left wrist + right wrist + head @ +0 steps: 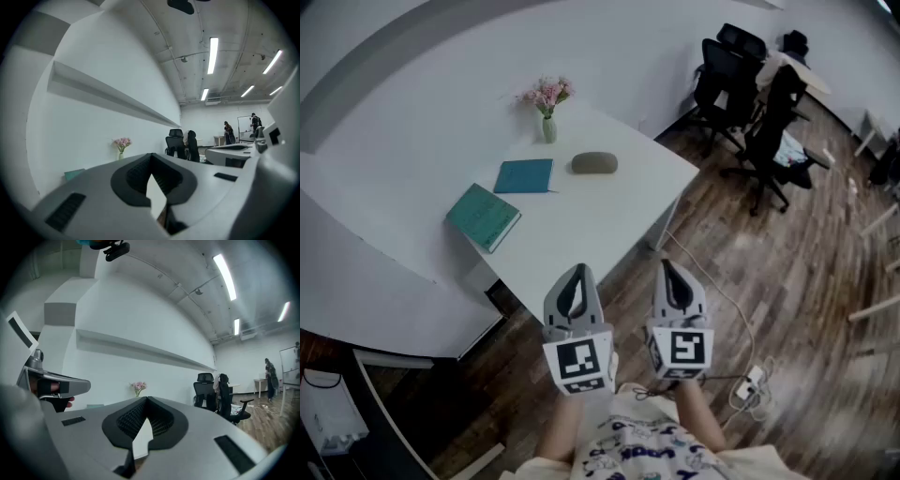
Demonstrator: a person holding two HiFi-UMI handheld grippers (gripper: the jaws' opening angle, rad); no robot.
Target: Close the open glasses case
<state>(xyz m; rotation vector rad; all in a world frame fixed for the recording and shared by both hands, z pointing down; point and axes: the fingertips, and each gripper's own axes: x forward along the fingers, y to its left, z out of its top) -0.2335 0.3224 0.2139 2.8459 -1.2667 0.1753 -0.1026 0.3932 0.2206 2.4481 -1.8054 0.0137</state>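
Both left tool (578, 272) and right tool (670, 268) closed, empty, well apart from glasses case (594, 163): olive oval, looks shut.

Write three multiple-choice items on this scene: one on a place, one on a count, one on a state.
1. Where does the glasses case lie?
A. on the floor
B. on the white table
C. on a chair

2. How many teal books lie on the table?
A. one
B. two
C. four

3. How do the jaws of the left hand-held gripper stand?
A. together, with nothing between them
B. wide apart
C. clamped on the glasses case

Key:
1 B, the case rests on the tabletop, right of one teal book.
2 B, two teal covers show in the head view.
3 A, the left gripper view shows the tips meeting, with nothing between them.
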